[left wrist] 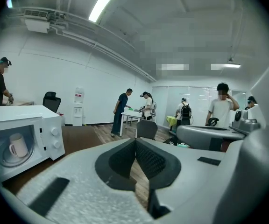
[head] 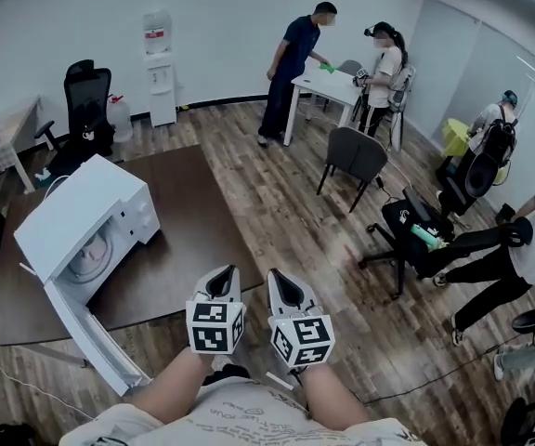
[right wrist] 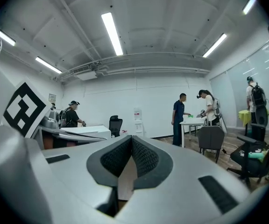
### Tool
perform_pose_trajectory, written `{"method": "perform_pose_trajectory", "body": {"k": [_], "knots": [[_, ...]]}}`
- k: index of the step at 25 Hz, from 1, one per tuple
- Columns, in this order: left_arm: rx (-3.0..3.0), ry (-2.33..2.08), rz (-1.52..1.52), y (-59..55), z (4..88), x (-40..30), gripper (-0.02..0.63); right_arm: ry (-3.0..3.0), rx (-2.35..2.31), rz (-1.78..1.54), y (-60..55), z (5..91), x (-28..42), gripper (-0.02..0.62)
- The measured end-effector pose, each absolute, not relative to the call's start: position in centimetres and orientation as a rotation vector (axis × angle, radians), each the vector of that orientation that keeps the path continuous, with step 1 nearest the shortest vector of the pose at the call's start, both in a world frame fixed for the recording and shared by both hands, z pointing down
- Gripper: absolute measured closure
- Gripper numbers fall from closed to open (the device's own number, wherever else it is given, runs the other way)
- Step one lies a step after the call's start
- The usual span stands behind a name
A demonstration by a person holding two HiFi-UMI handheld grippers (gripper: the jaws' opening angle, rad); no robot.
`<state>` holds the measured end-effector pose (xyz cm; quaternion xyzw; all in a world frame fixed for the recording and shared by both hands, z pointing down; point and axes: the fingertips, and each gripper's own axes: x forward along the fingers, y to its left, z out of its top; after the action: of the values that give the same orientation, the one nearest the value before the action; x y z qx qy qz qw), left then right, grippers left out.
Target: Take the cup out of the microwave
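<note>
One microwave, door open, at 9 o'clock on the table; one cup inside. Two grippers, left and right, both clenched and empty, at 6 o'clock.

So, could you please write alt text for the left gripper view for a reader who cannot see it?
A white cup stands inside a white microwave at the left, on a brown table. The left gripper fills the foreground, jaws closed with nothing between them. Several people stand in the office behind.
</note>
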<state>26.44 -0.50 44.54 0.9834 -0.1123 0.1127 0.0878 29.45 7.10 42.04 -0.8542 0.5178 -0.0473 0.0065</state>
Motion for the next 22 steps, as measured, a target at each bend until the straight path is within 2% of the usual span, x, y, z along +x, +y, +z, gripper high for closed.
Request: {"method": "perform_pose_trajectory", "body": {"k": [12,22], "knots": [[2.854,-0.653,0.297,-13.6,44.0,28.3,0.592,1.927,-2.466,-0.14,-7.1,41.4,32.3,0.578],[2.732,-0.97,0.23,-24.2,44.4,24.5,0.592,2.225,-2.242,-0.12,-19.0,41.2,29.5,0.578]]}}
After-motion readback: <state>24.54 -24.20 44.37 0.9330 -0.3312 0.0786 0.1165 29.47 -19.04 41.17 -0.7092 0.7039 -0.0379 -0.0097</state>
